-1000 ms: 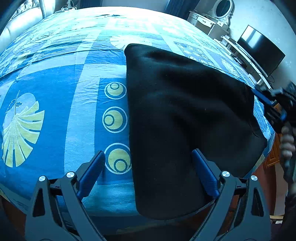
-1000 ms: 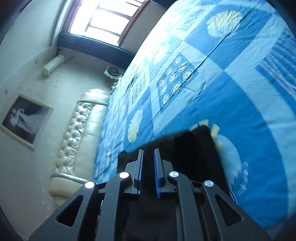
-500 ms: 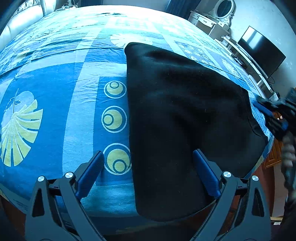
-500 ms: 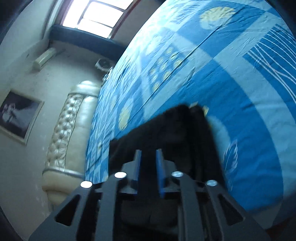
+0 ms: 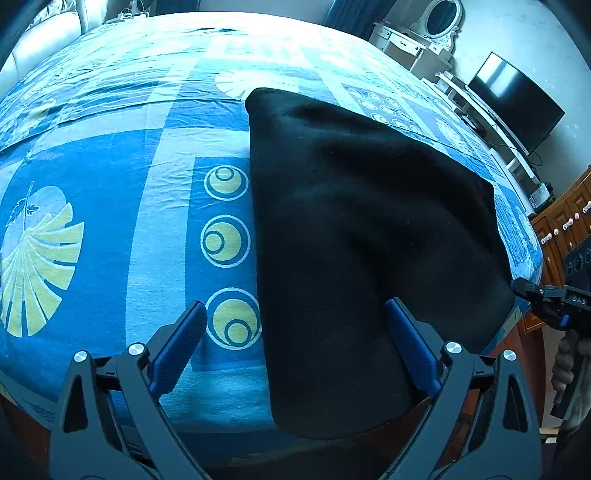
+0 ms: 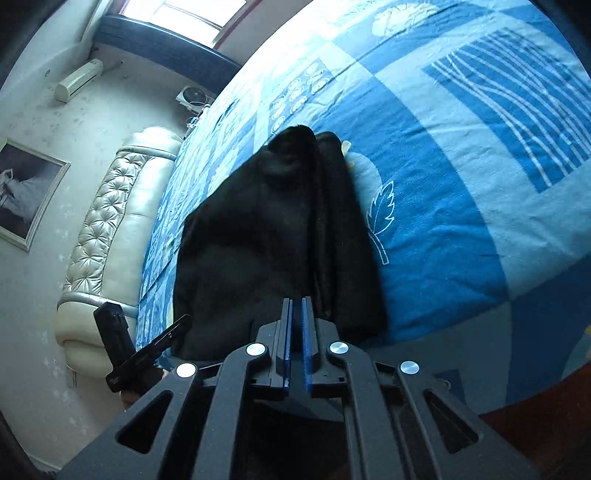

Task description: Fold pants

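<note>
Black pants point(image 5: 351, 221) lie folded on a bed with a blue patterned sheet point(image 5: 110, 184), reaching its near edge. My left gripper point(image 5: 294, 305) hangs open above the pants' near end; one pad is over the sheet, the other over the black cloth, and nothing is gripped. In the right wrist view the same pants point(image 6: 266, 229) stretch away from my right gripper point(image 6: 297, 301). Its jaws are closing to a thin slit with no cloth between them. It sits at the bed's edge beside the pants' corner, also seen as the right gripper point(image 5: 517, 285) from the left.
A padded cream headboard point(image 6: 110, 236) runs along the bed's far end. A television point(image 5: 517, 107), a white dresser with mirror point(image 5: 439, 22) and a wooden cabinet point(image 5: 565, 221) stand off to the right. A person's hand point(image 5: 565, 365) grips the right tool's handle.
The right gripper's jaws parted, let the cloth go, then came together again while it backed away toward the bed's edge. The left gripper stayed put.
</note>
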`<state>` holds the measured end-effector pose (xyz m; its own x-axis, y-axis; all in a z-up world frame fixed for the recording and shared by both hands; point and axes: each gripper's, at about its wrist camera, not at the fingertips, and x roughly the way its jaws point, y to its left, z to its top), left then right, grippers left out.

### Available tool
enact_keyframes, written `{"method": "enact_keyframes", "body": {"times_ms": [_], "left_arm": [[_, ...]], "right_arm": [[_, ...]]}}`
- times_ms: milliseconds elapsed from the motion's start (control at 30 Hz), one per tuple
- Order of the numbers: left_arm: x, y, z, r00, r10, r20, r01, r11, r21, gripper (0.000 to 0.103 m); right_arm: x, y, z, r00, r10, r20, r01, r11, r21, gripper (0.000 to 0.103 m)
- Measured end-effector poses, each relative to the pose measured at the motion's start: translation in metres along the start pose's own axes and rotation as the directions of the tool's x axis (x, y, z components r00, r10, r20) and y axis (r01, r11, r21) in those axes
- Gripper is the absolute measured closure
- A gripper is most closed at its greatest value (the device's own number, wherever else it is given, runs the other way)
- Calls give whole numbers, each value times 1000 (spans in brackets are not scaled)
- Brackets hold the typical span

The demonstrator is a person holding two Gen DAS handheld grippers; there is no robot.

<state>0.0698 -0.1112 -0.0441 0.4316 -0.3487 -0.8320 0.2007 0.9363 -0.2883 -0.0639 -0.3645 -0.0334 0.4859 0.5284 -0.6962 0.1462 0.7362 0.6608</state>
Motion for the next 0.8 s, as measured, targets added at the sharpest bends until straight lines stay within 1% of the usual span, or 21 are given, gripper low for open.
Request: {"method": "enact_keyframes", "body": {"times_ms": [33, 67, 133, 233, 267, 400, 433, 533, 600, 667, 733, 767, 800], "left_arm": [[0, 0, 0, 1000, 4, 2, -4, 1000, 0, 7], [-1, -1, -1, 1000, 6, 4, -6, 1000, 0, 7], [-1, 0, -1, 1000, 9, 5, -9, 1000, -1, 7], [-1, 0, -1, 1000, 10, 6, -10, 1000, -2, 7], [-1, 0, -1, 1000, 9, 5, -9, 1000, -2, 7], [-8, 1, -1, 1000, 5, 8, -5, 1000, -13, 7], [-12, 1, -1, 1000, 2, 11, -2, 1000, -12, 7], [-23, 1, -2, 1000, 2, 16, -2, 1000, 3, 7], [-34, 5, -5, 1000, -15, 26, 14, 1000, 8, 7], [-42, 17, -8, 998, -46, 31, 46, 999, -15, 7], [-46, 32, -11, 994, -102, 27, 104, 992, -72, 7], [-46, 43, -12, 990, -139, 22, 140, 983, -115, 7], [-45, 52, -14, 987, -160, 18, 161, 976, -146, 7]], "right_arm": [[-1, 3, 1, 1000, 0, 6, 0, 1000, -4, 86], [-5, 3, 0, 1000, 0, 16, 0, 1000, -6, 73], [-18, -6, -5, 999, -14, 46, 14, 1000, 1, 58], [-24, -10, -5, 997, -11, 74, 9, 1000, 27, 55], [-25, -13, -4, 997, -7, 80, 3, 999, 42, 50], [-29, -19, -6, 994, -4, 111, -6, 996, 85, 41], [-29, -19, -6, 993, -6, 119, -5, 996, 88, 36], [-28, -20, -8, 993, 6, 121, -17, 995, 94, 33], [-25, -21, -8, 993, 7, 116, -19, 995, 98, 32], [-20, -20, -7, 994, 12, 111, -23, 995, 98, 32], [-16, -21, -6, 994, 15, 104, -26, 995, 101, 32], [-14, -22, -6, 995, 17, 103, -28, 994, 102, 32], [-13, -22, -7, 995, 21, 100, -31, 994, 102, 32]]}}
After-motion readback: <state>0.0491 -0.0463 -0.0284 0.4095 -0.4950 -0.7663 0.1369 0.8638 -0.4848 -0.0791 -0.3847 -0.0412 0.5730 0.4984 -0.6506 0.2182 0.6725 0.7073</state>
